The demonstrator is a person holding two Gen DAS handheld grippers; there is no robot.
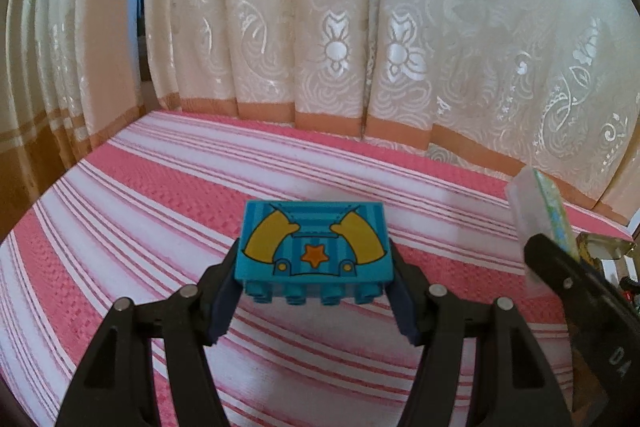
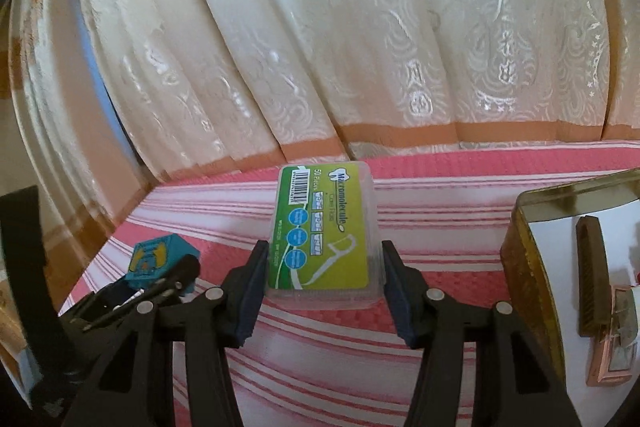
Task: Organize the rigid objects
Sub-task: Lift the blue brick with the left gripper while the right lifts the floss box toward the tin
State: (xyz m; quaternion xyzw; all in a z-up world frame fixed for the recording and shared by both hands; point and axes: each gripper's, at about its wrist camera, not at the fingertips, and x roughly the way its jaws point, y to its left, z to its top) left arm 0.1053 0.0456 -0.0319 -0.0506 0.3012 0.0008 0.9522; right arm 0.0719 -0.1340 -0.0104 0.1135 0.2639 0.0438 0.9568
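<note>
My left gripper (image 1: 314, 263) is shut on a turquoise toy brick (image 1: 314, 247) with yellow arms and an orange star, held above the pink striped cloth. The brick also shows in the right wrist view (image 2: 158, 259), at the left. My right gripper (image 2: 322, 267) is shut on a clear floss pick box (image 2: 324, 231) with a green label, held above the cloth. That box shows at the right edge of the left wrist view (image 1: 538, 211).
A pink and white striped cloth (image 1: 160, 187) covers the surface. A gold tin box (image 2: 528, 267) holding a brown comb (image 2: 592, 275) and a small pink case stands at the right. Cream floral curtains (image 1: 340, 27) hang behind.
</note>
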